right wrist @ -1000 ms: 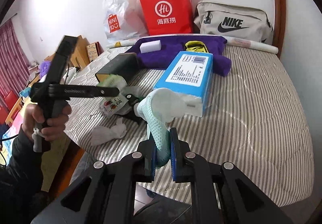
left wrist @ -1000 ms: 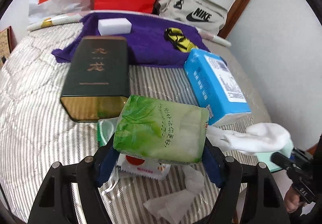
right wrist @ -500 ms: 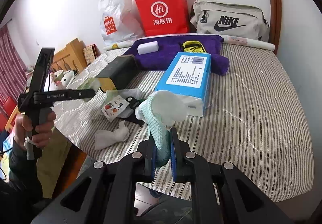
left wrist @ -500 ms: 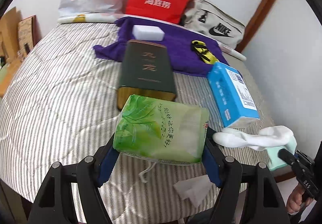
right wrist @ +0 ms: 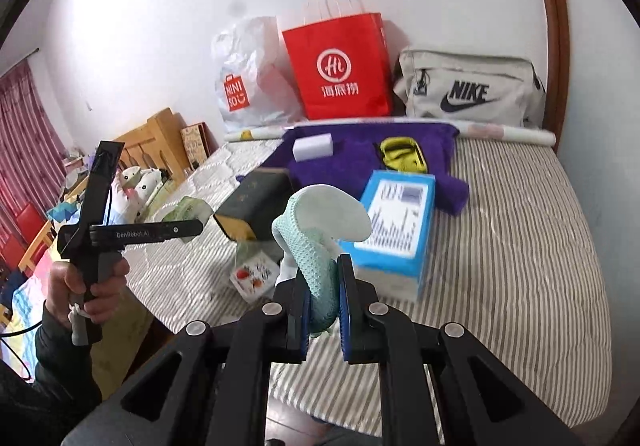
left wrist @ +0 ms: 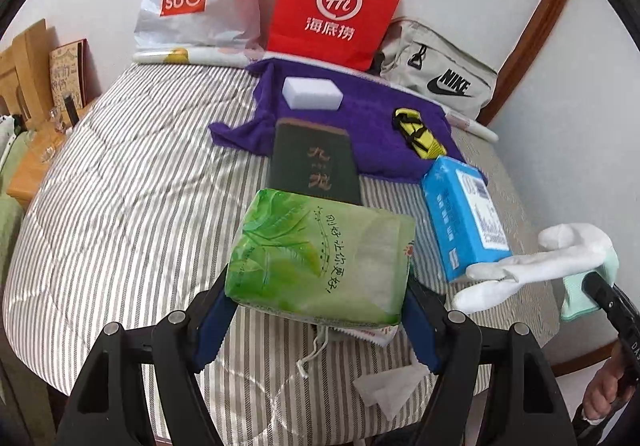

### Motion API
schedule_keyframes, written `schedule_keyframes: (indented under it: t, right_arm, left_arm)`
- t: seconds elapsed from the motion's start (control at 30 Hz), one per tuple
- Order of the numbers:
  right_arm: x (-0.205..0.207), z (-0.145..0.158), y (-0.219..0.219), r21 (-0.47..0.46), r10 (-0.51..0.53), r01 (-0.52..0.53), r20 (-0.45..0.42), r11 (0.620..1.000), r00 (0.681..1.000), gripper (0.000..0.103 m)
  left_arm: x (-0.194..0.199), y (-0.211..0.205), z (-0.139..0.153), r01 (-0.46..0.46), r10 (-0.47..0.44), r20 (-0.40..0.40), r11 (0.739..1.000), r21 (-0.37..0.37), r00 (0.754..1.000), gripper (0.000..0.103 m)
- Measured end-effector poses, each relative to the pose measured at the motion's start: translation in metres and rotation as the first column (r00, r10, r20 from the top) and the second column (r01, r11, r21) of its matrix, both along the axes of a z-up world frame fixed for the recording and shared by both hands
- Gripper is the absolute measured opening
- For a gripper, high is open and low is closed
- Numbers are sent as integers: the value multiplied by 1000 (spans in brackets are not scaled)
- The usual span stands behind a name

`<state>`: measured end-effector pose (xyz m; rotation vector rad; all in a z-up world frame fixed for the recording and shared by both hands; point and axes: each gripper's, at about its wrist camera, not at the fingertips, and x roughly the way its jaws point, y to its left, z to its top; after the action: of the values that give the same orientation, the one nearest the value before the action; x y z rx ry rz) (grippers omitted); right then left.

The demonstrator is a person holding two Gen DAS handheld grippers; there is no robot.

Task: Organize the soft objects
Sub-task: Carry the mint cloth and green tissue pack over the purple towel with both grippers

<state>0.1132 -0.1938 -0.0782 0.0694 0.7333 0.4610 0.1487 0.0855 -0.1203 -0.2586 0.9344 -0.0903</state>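
Green plastic wraps the tissue pack point(left wrist: 320, 258), and the left claw point(left wrist: 320, 310) has it squeezed across its width, blue pads on both short ends, so the pack's long axis runs crosswise between the fingers and level with the bed point(left wrist: 120, 205). It hangs clear of the striped cover above the near edge, with a snack packet point(right wrist: 254, 276) and a crumpled tissue point(left wrist: 390, 388) lying on the cover under and just in front of it. Straight ahead along the claw's line lies the dark box point(left wrist: 314, 163), lengthwise toward the far edge, and beyond it the purple towel point(left wrist: 360, 117) spread along that edge, with a white sponge point(left wrist: 312, 93) and a yellow strap point(left wrist: 416, 131) on it. I judge the towel to be the gathering place for the soft things, so the pack's way there runs forward over or round the box. To the right of the box the blue pack point(left wrist: 464, 213) lies near the bed's right edge, its long axis also toward the far edge. Rightmost, the right claw point(right wrist: 324, 298) is nearly closed and pinches the cuff of a mint and white sock point(right wrist: 320, 221), which curls up and forward from the pads, off the bed, above the near right corner. From there the towel lies ahead and a little left, past the blue pack, and the right hand looks to have the clearer path.
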Motion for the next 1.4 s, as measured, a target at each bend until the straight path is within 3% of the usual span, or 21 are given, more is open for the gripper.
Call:
schedule_keyframes:
  t: [0.4,0.77,1.1,1.4]
  right_arm:
    - [41,26,16,-13,-39,40,51,999,998,11]
    - [127,38,39,24,-147,146,51,989,988,11]
    - [199,5,60,18,-179,180,-38,983,983,11]
    - [232,-22,55,-28,-184,182,-97,983,978,11]
  left_arm:
    - [43,8,10,42,-42,4,999,35,999,73]
    - [122,27,8,122,-121,-23,991,62,992,74]
    - [187,27,-2,162,-159,-59,986,36,985,74]
    - [223,19,-18,161,-163,-99,987,-27,982,74]
